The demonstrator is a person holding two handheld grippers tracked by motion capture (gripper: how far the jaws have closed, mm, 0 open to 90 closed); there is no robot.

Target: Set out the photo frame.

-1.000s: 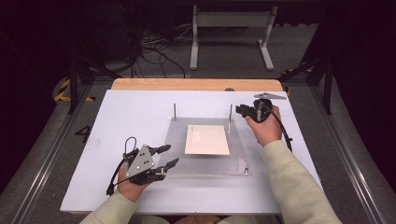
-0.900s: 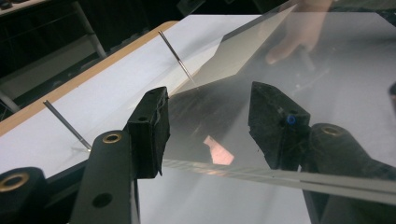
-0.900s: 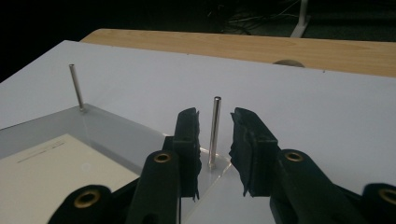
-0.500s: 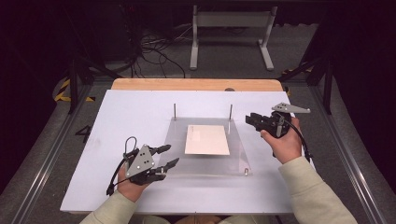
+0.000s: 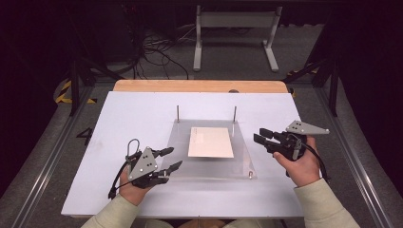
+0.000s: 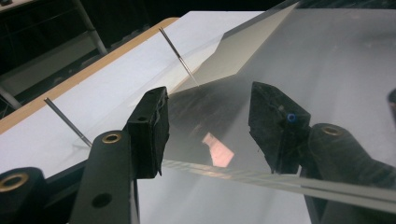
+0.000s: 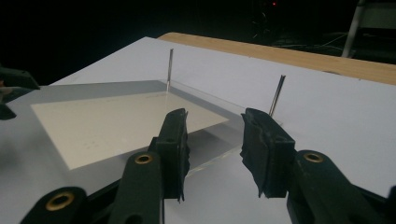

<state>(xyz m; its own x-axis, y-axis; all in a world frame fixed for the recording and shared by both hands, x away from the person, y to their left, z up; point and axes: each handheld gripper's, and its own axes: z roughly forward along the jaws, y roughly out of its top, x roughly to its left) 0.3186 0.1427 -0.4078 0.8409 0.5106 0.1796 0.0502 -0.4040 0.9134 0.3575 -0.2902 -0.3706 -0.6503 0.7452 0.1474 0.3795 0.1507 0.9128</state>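
Observation:
A clear acrylic plate lies on the white board, with two thin upright pins at its back corners. A white card rests flat on the plate. My left gripper is open at the plate's left front edge, its jaws apart over the plate edge and pinching nothing. My right gripper is open just off the plate's right side and points left. Its jaws have just been opening with nothing between them. The right gripper view has card and pins ahead.
A wooden strip runs along the board's far edge. Beyond it, on the dark floor, are a metal stand and loose cables. Metal rails flank the table on both sides.
My right hand has drawn back from the right pin toward the right and nearer side of the plate, and its jaws stand wider. The left gripper, plate and card have not moved.

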